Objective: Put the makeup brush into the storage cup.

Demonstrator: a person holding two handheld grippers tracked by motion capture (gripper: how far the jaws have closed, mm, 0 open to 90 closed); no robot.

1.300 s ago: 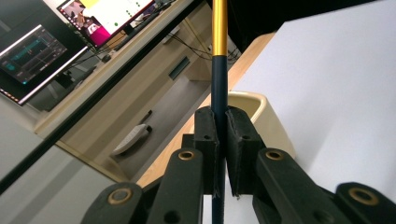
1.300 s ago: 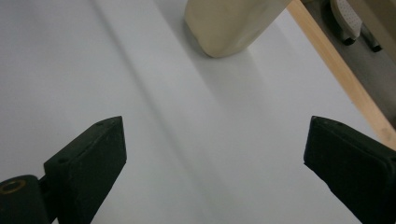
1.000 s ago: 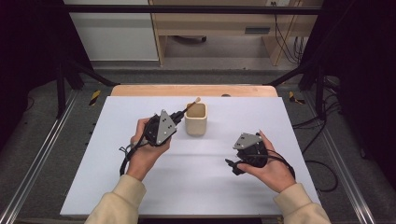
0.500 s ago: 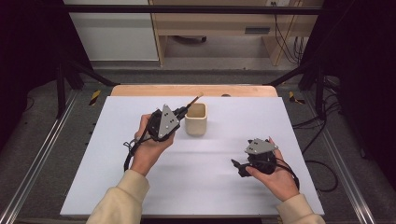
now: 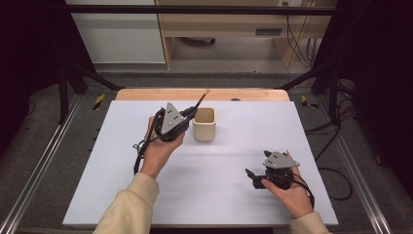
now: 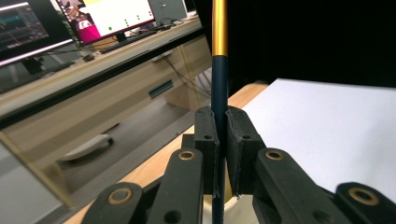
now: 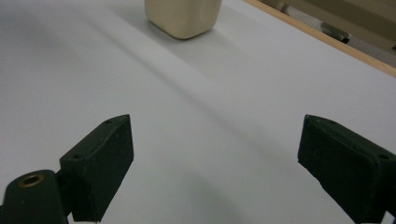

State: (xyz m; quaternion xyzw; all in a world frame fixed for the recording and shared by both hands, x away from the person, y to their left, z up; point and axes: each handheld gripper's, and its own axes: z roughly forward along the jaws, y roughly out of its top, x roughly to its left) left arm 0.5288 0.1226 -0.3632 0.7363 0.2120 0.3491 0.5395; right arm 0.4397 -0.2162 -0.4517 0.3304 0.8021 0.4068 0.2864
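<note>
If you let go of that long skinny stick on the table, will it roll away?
Probably. The stick looks round and thin, so it would likely roll on the smooth white table. It stays straight in the left gripper, so it seems stiff, not floppy. It looks light, and dropping it into the cup would stop any rolling.

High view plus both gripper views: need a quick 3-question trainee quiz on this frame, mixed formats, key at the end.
1. True or false: the left gripper is shut on the brush.
2. Which object stands right beside the left gripper in the high view? A) a cream cup B) a red bowl C) a metal tray
3. Fill in: the right gripper has its jaws ____ with nothing between them, above the white board.

Key: 1 true; 2 A; 3 open
</note>
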